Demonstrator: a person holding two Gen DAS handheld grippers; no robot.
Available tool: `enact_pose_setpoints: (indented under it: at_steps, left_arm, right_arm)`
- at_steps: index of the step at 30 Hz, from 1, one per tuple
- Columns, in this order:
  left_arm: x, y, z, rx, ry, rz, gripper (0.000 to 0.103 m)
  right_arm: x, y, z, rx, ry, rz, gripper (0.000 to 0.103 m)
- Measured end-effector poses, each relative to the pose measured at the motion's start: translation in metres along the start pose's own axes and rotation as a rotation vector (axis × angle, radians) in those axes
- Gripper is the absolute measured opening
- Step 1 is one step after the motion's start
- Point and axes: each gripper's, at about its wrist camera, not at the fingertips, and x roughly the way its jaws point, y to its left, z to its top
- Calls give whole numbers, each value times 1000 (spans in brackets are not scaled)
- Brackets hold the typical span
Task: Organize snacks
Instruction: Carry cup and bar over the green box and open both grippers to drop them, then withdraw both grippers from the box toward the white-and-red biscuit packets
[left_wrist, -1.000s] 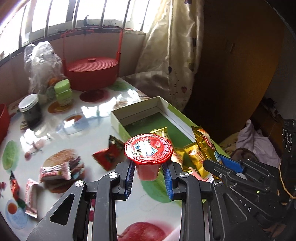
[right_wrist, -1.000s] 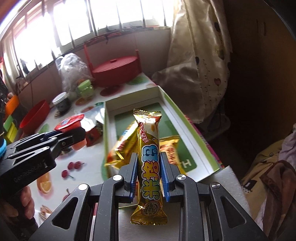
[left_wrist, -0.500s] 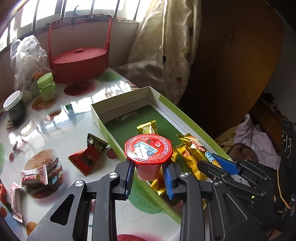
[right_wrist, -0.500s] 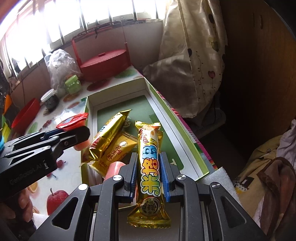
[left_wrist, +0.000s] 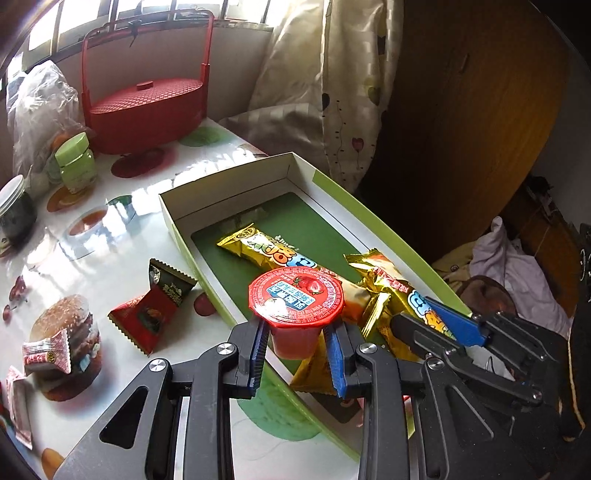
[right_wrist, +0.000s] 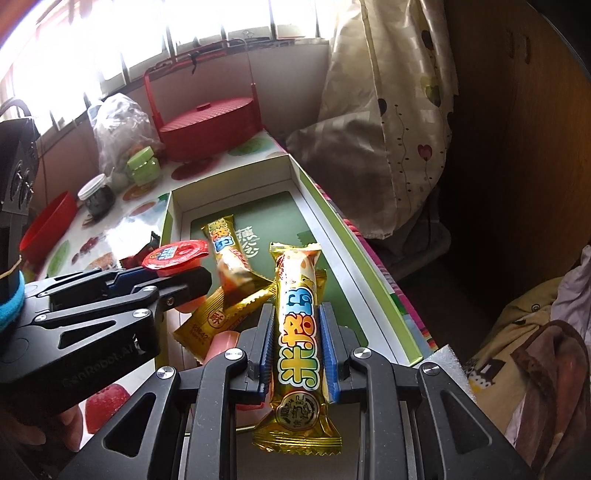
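Here the left tongs (left_wrist: 297, 354) squeeze a jelly cup (left_wrist: 296, 305) over the box (left_wrist: 369, 218) – soft, so grip its sides gently. The right tongs (right_wrist: 298, 350) pinch a light, crinkly snack bar (right_wrist: 298, 332) mid-wrapper – over the box too.

Red-lidded jelly cup (left_wrist: 296, 300) and gold snack bar (right_wrist: 298, 328) held above green box (left_wrist: 373, 224).

The left gripper (left_wrist: 298, 350) is clamped on a cup (left_wrist: 296, 301). The right gripper (right_wrist: 297, 343), just beside it, pinches a bar (right_wrist: 298, 339) lengthwise.
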Motion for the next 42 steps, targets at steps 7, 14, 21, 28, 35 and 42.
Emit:
enact_pose_setpoints:
  at_steps: [7, 14, 21, 28, 35, 42]
  left_arm:
    - [1, 2, 2, -5, 7, -8, 31]
    - [-3, 1, 1, -5, 1, -36, 43]
    - [-10, 1, 1, -4, -5, -42, 46]
    - [-32, 4, -4, 8, -46, -40, 56]
    - [-52, 14, -11, -1, -66, -28, 56]
    - [-76, 35, -22, -30, -101, 25, 56]
  right_arm:
    - [3, 1, 1, -9, 9, -1, 23]
    - [2, 3, -1, -7, 14, -4, 33]
    - [-3, 6, -2, -18, 3, -16, 42]
    - [-10, 10, -2, -20, -10, -21, 50]
    - [-18, 19, -3, -29, -26, -19, 53]
    - [-29, 29, -2, -29, -52, -5, 53]
